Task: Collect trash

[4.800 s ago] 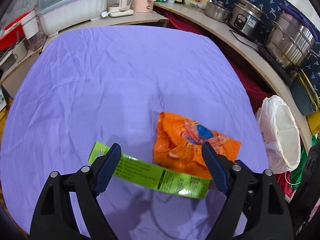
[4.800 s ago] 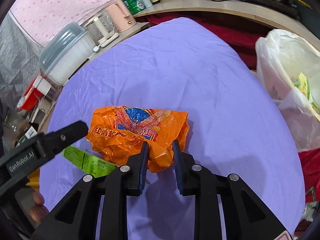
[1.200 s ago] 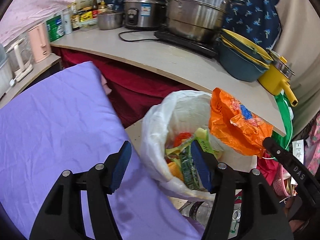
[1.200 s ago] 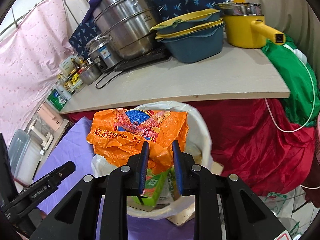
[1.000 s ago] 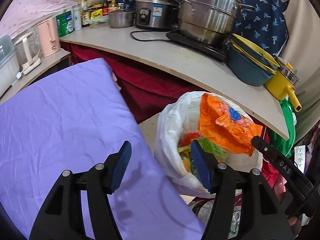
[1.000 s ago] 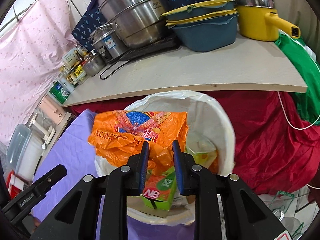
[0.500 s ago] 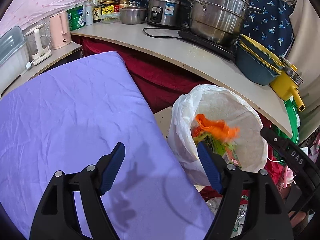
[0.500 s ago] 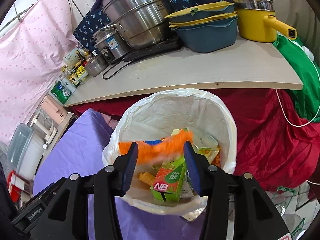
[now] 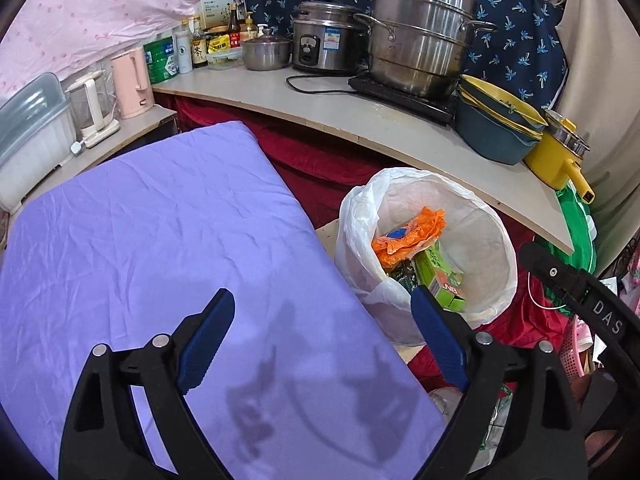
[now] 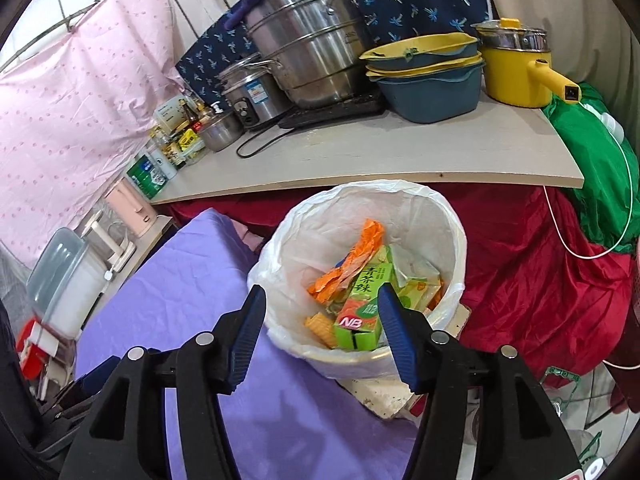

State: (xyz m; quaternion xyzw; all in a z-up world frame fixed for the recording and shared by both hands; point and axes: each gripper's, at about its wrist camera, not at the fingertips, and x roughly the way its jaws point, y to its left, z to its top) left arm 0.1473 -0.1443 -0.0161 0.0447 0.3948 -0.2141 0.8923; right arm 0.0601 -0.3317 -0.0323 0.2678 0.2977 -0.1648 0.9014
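Orange wrapper & green carton lie in the bin beside the purple table, so your L gripper & R gripper hang spread, empty, nothing pinched.

Table draped in wrinkled purple cloth, surface bare apart from gripper shadows, wooden counter behind carrying steel steamer pot, rice cooker, stacked blue basins, yellow pot.
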